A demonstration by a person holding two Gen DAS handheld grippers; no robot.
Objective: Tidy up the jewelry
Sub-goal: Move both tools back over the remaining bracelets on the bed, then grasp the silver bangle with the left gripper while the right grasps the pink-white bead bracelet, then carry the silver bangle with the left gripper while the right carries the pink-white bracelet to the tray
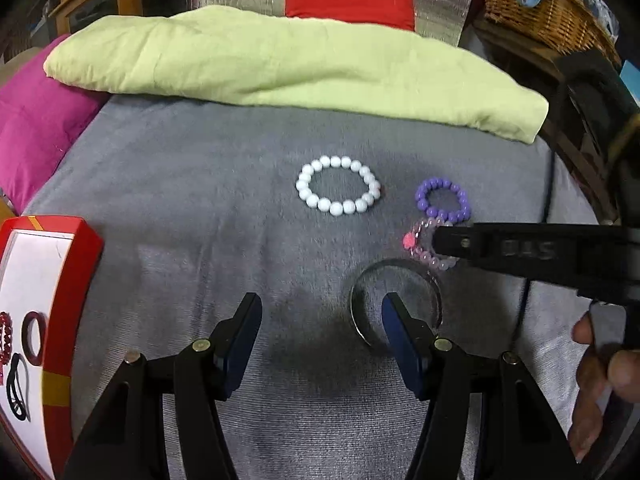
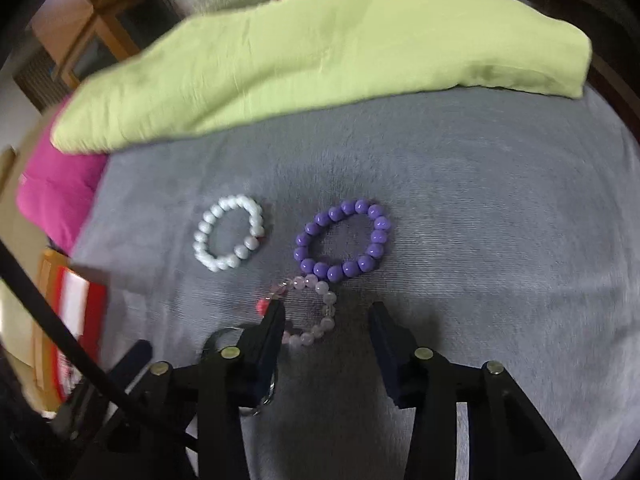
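On the grey cloth lie a white bead bracelet [image 1: 338, 191] [image 2: 229, 233], a purple bead bracelet [image 1: 442, 199] [image 2: 343, 241], a pale pink bead bracelet with a red charm [image 1: 420, 242] [image 2: 316, 312] and a silver bangle [image 1: 394, 302] [image 2: 224, 338]. My left gripper [image 1: 322, 320] is open, its right finger over the bangle. My right gripper [image 2: 328, 320] is open around the pink bracelet; in the left wrist view it [image 1: 438, 242] reaches in from the right. A red and white jewelry box [image 1: 40, 320] [image 2: 76, 304] at the left holds several dark pieces.
A folded light green cloth [image 1: 280, 64] [image 2: 320, 52] lies along the far side, a magenta cushion [image 1: 36, 132] at the left. A wicker basket [image 1: 548, 12] stands at the back right. A hand [image 1: 600, 380] holds the right gripper.
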